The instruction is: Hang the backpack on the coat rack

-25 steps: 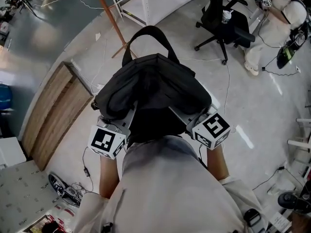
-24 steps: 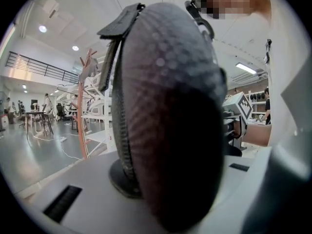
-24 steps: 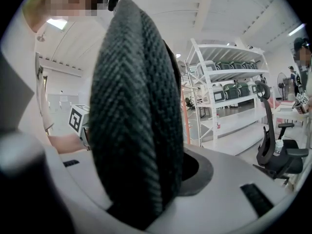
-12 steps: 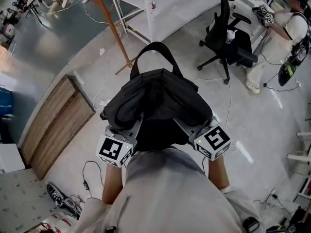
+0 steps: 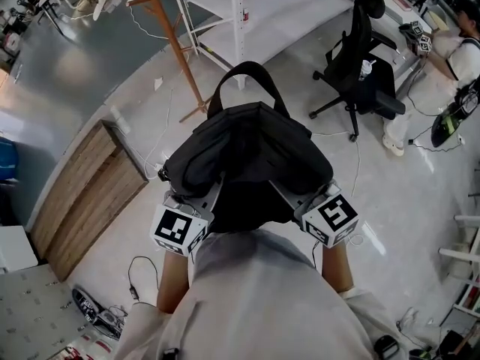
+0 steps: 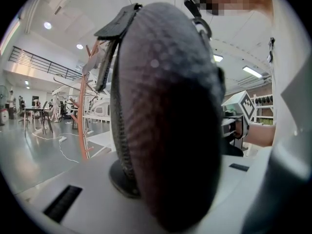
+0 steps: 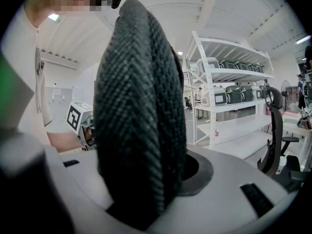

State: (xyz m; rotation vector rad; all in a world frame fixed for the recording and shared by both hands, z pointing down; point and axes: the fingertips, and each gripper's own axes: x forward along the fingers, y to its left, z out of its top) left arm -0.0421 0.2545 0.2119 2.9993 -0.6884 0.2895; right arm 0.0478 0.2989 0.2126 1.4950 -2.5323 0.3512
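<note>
The backpack (image 5: 247, 145) is black. On my left side its fabric shows a dotted mesh, on my right a charcoal herringbone weave. My left gripper (image 5: 211, 193) and right gripper (image 5: 281, 195) are pale grey, and each cube is white with black square markers. Far left, the coat rack (image 5: 174, 43) is orange-brown. The shelving (image 5: 251, 10) is white, the office chair (image 5: 360, 70) black, and the floor (image 5: 420, 171) pale grey.

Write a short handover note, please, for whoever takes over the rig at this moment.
Grippers: the left gripper has its jaws shut on one side of the backpack, the right gripper on the other side.
Things: the backpack is held up off the floor, handle pointing ahead. The coat rack stands ahead to the left, apart from it.
Done: backpack picked up.
Left: carry it to the coat rack and hang it, probably by the handle.
</note>
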